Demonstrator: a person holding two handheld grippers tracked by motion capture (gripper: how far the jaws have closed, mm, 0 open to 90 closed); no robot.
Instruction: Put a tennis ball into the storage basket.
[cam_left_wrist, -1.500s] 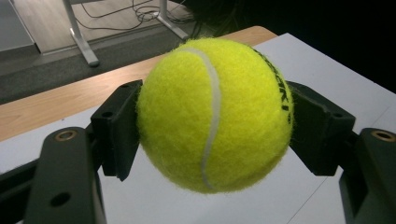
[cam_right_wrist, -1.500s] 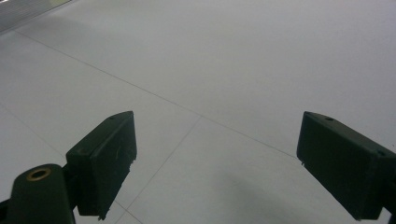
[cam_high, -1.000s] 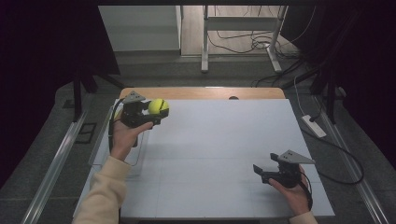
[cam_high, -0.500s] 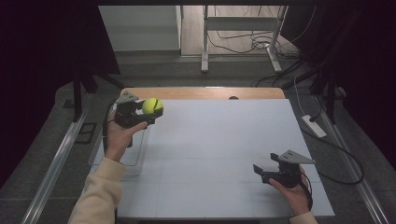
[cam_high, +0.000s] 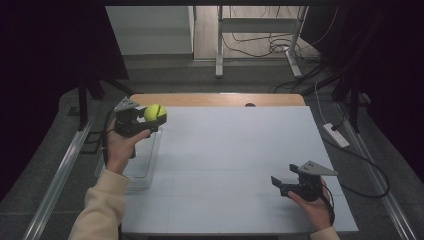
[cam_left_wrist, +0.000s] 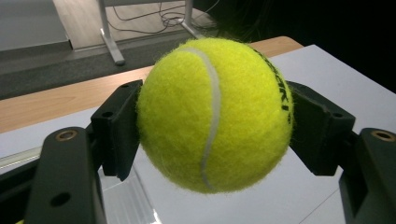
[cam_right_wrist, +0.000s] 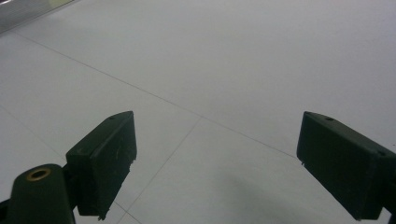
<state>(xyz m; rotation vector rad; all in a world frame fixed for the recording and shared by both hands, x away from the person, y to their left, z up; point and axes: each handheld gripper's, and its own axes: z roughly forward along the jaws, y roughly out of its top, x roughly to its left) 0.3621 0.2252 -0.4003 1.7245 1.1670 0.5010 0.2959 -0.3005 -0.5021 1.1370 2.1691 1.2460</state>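
Observation:
A yellow tennis ball (cam_high: 155, 113) (cam_left_wrist: 215, 114) with a white seam is clamped between the two black pads of my left gripper (cam_high: 152, 117) (cam_left_wrist: 215, 126), which is shut on it and holds it in the air at the table's far left, above a clear plastic box (cam_high: 145, 167). Black lettering shows on the ball's right side in the left gripper view. At the near right, my right gripper (cam_high: 281, 184) (cam_right_wrist: 215, 165) rests low over the white tabletop (cam_high: 235, 150), open, with nothing between its jaws.
The clear box hangs at the table's left edge beside my left forearm. A wooden strip (cam_high: 215, 99) runs along the far edge. Beyond it stand metal table legs (cam_high: 219, 45) and floor cables; a white power strip (cam_high: 336, 135) lies right of the table.
My left gripper has carried the ball a little to the left and away, toward the table's far left corner. The right gripper has stayed where it was.

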